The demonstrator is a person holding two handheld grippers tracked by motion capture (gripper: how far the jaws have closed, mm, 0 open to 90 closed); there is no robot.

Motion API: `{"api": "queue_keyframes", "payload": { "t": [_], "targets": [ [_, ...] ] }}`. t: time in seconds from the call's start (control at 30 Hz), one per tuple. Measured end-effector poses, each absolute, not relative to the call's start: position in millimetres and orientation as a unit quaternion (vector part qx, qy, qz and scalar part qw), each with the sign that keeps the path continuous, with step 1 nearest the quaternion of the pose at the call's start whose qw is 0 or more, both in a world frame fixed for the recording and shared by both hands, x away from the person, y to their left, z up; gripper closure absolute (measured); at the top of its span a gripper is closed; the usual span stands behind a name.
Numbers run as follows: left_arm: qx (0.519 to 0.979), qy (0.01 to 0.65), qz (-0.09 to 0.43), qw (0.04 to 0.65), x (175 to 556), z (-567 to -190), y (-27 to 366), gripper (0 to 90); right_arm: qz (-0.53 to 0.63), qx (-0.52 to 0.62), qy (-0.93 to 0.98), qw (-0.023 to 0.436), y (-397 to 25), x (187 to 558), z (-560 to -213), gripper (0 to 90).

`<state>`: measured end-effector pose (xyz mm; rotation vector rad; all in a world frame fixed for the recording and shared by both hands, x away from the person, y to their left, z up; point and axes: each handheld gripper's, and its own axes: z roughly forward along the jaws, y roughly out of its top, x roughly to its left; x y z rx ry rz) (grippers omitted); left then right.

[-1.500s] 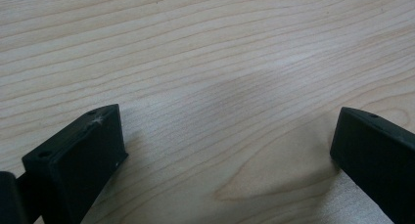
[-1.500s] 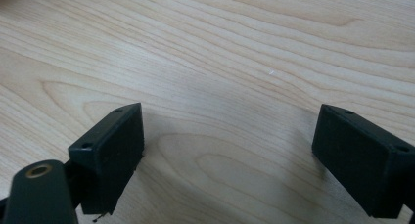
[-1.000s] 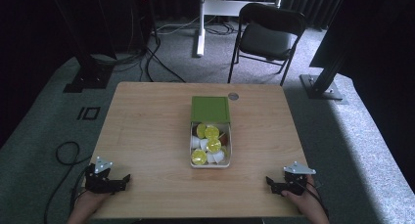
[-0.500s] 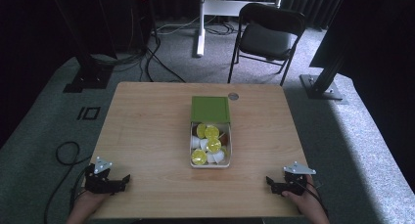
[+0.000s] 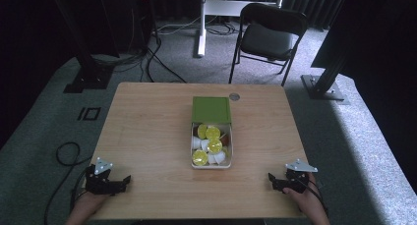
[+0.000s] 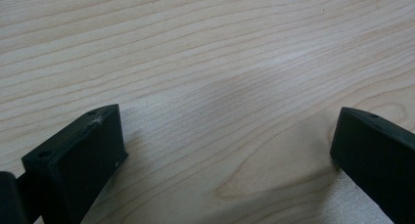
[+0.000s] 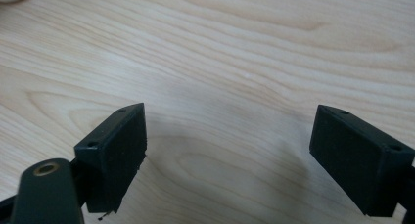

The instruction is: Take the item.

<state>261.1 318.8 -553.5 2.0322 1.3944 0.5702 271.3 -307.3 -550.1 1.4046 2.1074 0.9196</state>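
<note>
Grey carpet runs under a light wooden counter (image 5: 147, 136), with a black folding chair (image 5: 268, 36) and dark stand legs on the floor beyond the counter's far edge. Cables trail across the carpet at the far left.

Midway across the counter, a little nearer the far edge than the near one, sits a white rectangular container (image 5: 211, 146) holding small round pods, some with yellow tops and some white. Its green lid (image 5: 211, 109) lies touching the container's far end. A small round grey disc (image 5: 234, 96) is set in the counter close to the far edge, just beyond the lid's right corner.

The left hand-held gripper (image 5: 118, 182) rests at the near left corner of the counter, held by a hand (image 5: 88, 205) coming in from the near edge, a grey three-cornered plate on top. In the left gripper view its two black jaws stand wide apart over bare wood grain, released, with nothing between them.

The right hand-held gripper (image 5: 275, 181) rests at the near right corner, held by the other hand (image 5: 307, 200), its jaws pointing toward the middle of the counter. In the right gripper view its jaws are likewise spread wide over bare wood, released, grasping nothing. Both hand-held grippers are well apart from the container.
</note>
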Motion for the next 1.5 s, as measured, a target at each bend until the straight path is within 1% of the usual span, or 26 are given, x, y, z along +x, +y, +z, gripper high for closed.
{"api": "queue_keyframes", "payload": {
  "t": [0.9,1.5],
  "targets": [
    [0.766,0.525,0.215,0.301,261.1,-553.5,318.8,0.5,0.396,0.461,0.759,0.234,-274.0,292.0,-492.1,14.0],
    [0.766,0.526,0.215,0.301,261.1,-553.5,318.8,0.5,0.446,0.410,0.762,0.229,-235.7,299.3,-457.3,14.5]
  ]
}}
